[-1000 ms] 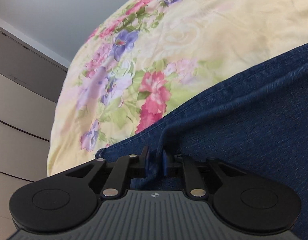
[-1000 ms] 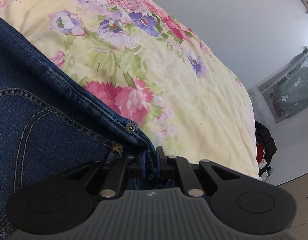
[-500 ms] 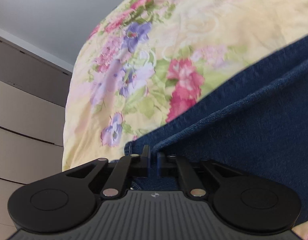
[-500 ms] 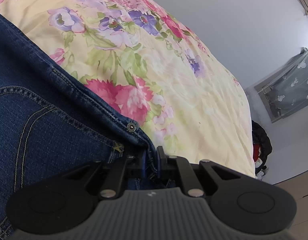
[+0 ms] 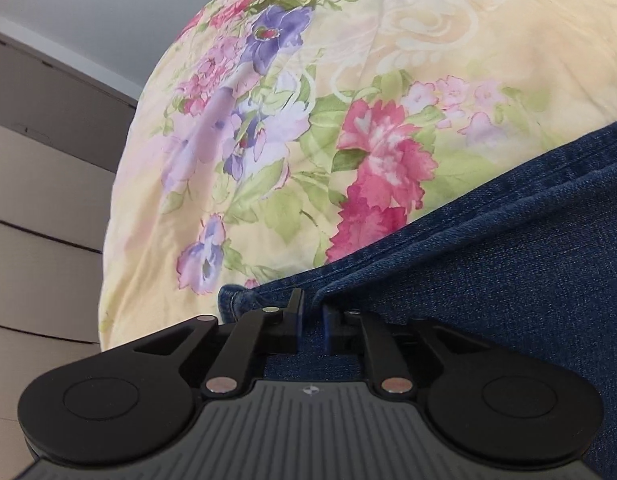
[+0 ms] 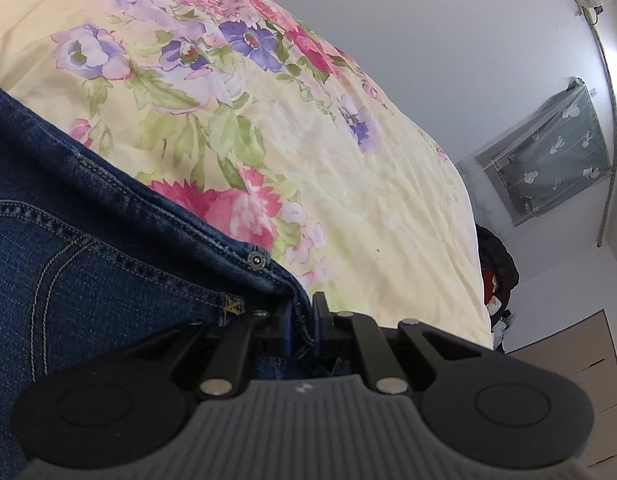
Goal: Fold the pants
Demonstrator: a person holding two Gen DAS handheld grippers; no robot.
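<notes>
Dark blue denim pants (image 5: 488,280) lie on a bed with a yellow floral sheet (image 5: 348,100). My left gripper (image 5: 311,312) is shut on a fold of the denim near the leg hem, which shows at the lower left of the cloth. In the right wrist view the pants (image 6: 88,240) show the waistband, a metal rivet (image 6: 255,259) and pocket stitching. My right gripper (image 6: 301,312) is shut on the waistband corner. The floral sheet (image 6: 308,140) spreads beyond it.
A wood-panelled wardrobe (image 5: 40,180) stands left of the bed. On the right are a grey wall, a patterned curtain (image 6: 548,160) and a dark pile of clothes (image 6: 498,280) by the bed's edge.
Both grippers stay shut on the denim. The left gripper has shifted with the cloth, so the bed's edge sits further right in its view. The right view has barely changed.
</notes>
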